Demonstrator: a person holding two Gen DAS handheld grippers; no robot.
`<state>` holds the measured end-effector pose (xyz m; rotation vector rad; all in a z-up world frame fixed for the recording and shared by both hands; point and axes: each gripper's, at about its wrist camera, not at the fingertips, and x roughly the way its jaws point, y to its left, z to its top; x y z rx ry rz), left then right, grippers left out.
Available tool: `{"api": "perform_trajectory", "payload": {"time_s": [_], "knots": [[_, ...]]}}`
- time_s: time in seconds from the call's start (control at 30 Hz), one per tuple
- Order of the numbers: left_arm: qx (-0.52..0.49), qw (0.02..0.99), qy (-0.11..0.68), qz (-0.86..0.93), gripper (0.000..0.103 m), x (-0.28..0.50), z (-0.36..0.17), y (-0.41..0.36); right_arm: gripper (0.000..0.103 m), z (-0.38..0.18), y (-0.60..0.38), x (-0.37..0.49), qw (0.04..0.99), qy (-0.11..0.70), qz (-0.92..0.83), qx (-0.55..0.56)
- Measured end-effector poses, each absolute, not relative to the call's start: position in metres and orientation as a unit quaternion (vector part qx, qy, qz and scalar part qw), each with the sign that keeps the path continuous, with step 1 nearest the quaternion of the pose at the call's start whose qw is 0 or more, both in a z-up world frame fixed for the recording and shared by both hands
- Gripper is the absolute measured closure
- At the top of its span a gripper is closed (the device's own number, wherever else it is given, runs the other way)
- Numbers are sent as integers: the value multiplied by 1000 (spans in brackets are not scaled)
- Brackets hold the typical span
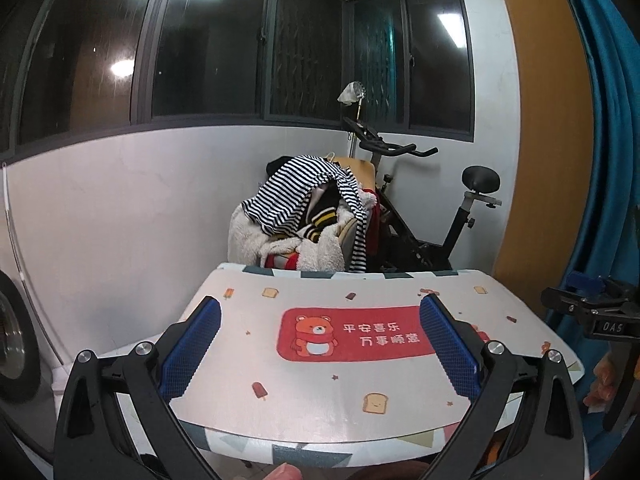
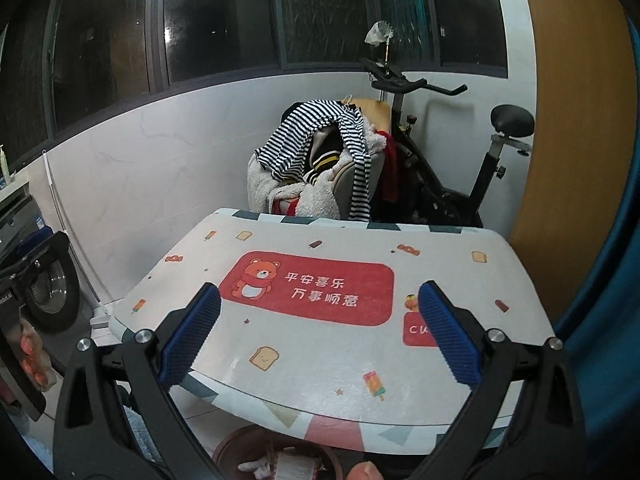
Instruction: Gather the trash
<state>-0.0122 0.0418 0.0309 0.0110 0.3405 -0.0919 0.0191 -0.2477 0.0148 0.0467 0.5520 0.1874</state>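
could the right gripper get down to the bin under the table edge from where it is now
Probably yes. The right gripper is open and holds nothing, above the table. The brown bin with scraps in it sits on the floor just past the table's near edge, uncovered, so a straight drop looks free.

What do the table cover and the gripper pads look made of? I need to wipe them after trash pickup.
The table cover looks like wipeable vinyl or oilcloth: smooth, printed with cartoons, faintly glossy under the lights. The gripper pads look like blue rubber or soft plastic with a fine ribbed, matte texture, mounted on black, probably hard plastic fingers. Neither material is certain from the look alone.
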Motion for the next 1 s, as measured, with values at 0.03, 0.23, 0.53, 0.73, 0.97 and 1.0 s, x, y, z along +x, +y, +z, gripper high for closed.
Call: {"api": "perform_trajectory", "payload": {"time_s": [0.03,0.23,0.53,0.73,0.97,1.0], "knots": [[8,985,168,-43,6,-14,32,41,6,17,-248,19,958,271,92,23],[13,984,171,-39,6,-11,33,38,6,23,-251,14,960,265,90,18],[12,983,180,-39,6,-12,27,41,6,27,-249,9,961,262,89,13],[18,982,184,-36,6,-11,26,39,6,27,-248,9,960,265,89,11],[17,981,190,-35,6,-8,25,39,6,28,-247,10,960,265,89,9],[17,981,190,-35,6,-9,25,40,6,28,-247,9,960,265,90,8]]}}
